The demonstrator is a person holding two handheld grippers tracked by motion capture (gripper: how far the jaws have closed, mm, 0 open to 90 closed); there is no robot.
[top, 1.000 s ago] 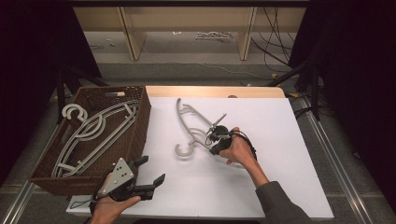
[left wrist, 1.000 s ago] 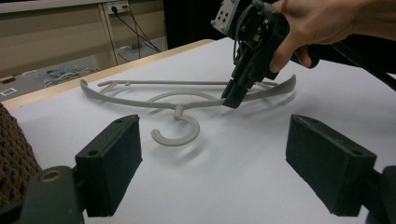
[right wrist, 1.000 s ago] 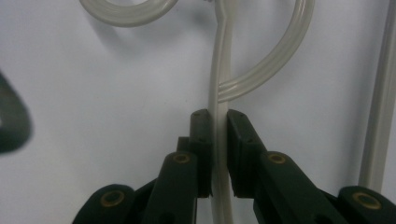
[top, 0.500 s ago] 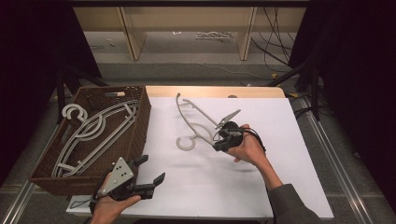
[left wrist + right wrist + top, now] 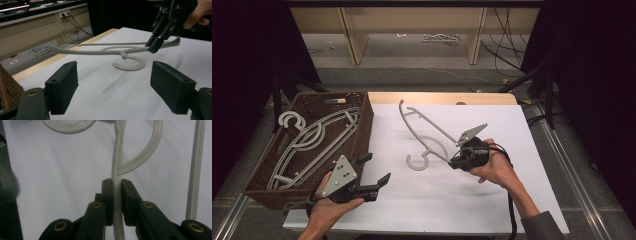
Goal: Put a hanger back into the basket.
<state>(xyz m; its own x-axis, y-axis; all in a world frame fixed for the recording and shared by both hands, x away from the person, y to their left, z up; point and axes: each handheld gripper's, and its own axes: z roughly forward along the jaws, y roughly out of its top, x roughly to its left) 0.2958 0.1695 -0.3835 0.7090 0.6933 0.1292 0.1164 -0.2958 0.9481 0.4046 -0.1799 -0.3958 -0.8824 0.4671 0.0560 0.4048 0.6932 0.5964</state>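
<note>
Right claw (image 5: 455, 161): I am clamping it on the hanger (image 5: 424, 131), the two jaws pressed on either side of one grey arm; in the right gripper view the strip (image 5: 117, 195) is running straight up between my pads.
Hanger: it is hanging off my right claw over the middle of the white surface (image 5: 512, 125), tilted, with its far end raised toward the back edge and its hook (image 5: 418, 161) lying low at the cloth. From the left gripper view the hook (image 5: 130, 63) is resting on the surface while the arms are standing off it.
Left claw (image 5: 374, 170): I am holding it wide, jaws well apart and gripping nothing, near the front edge of the surface just beside the basket (image 5: 357, 145).
Basket: it is sitting at the left side of the surface, with more hangers (image 5: 307, 142) lying in it; one hook (image 5: 289, 120) is poking over its far left rim.
Gap: my two claws are well apart, the hanger's hook lying between them.
</note>
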